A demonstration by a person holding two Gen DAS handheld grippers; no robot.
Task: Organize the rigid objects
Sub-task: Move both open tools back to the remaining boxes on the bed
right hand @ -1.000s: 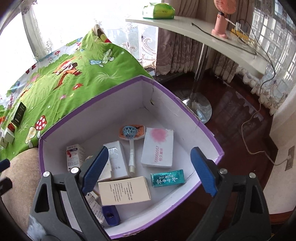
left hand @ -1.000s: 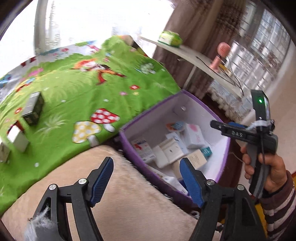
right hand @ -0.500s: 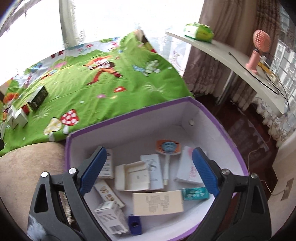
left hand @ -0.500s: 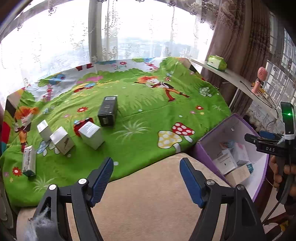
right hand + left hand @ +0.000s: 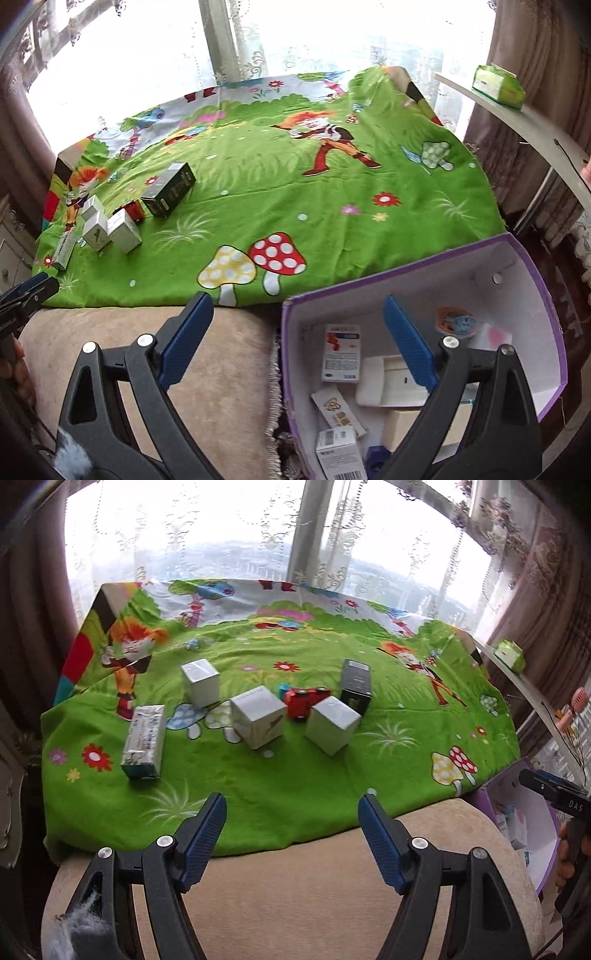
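Note:
Several boxes lie on the green cartoon cloth point(image 5: 295, 768): three white cube boxes point(image 5: 258, 716), a black box point(image 5: 355, 686), a red toy car point(image 5: 306, 701) and a long silvery box point(image 5: 144, 740). My left gripper point(image 5: 291, 834) is open and empty, above the beige cushion edge, short of the boxes. My right gripper point(image 5: 295, 332) is open and empty over the near corner of the purple box point(image 5: 546, 295), which holds several small packets point(image 5: 341, 352). The same boxes show far left in the right wrist view point(image 5: 123, 229).
A beige furry cushion point(image 5: 314, 886) lies at the cloth's near edge. A white curved shelf point(image 5: 535, 125) with a green tissue pack point(image 5: 498, 86) stands right. Windows with lace curtains lie behind. The right gripper and hand show at the left view's right edge point(image 5: 565, 805).
Both views swung left, away from the purple box and toward the cloth. The boxes on the cloth now sit in the middle of the left view. Both grippers stayed open.

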